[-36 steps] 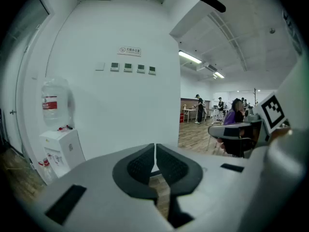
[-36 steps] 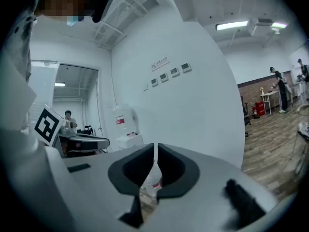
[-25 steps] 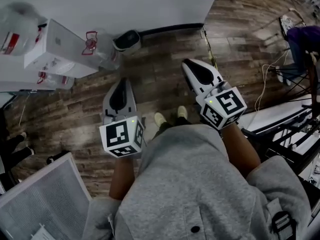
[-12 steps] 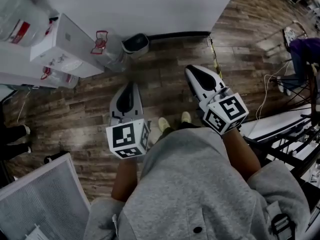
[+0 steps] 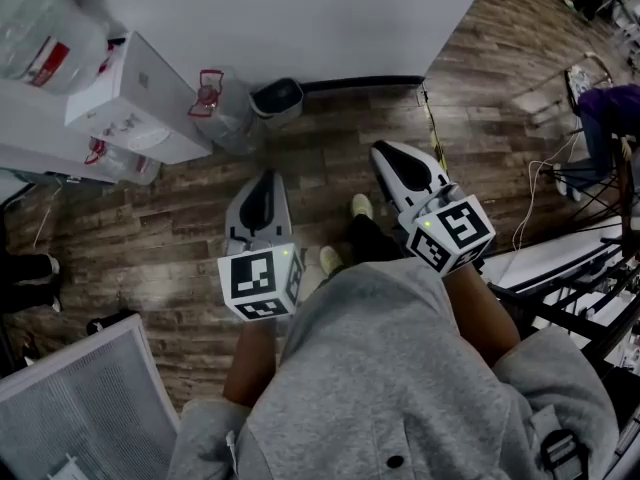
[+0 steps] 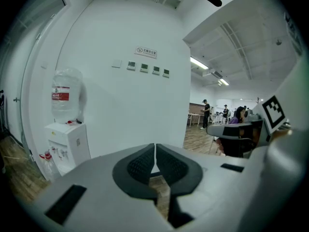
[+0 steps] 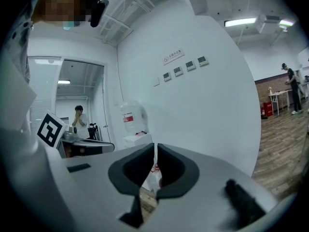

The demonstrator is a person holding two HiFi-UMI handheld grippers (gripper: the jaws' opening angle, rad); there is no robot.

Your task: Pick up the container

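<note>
Left gripper (image 5: 265,176) & right gripper (image 5: 384,149) are edging fwd over wood floor (image 5: 330,138) toward white wall (image 5: 300,18). I'm keeping both jaw pairs shut, empty. Clear container (image 5: 222,116) is standing ahead-left of left jaws, dark bin (image 5: 277,96) just beside it.

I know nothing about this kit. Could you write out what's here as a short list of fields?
Who: a person in a grey top, standing on a wood floor
Left gripper: shut, nothing between its jaws
Right gripper: shut, nothing between its jaws
By the wall: white water dispenser, bottle on top
On the floor next to it: clear jug with a red handle, then a small dark bin
Contact: neither gripper touches anything
</note>
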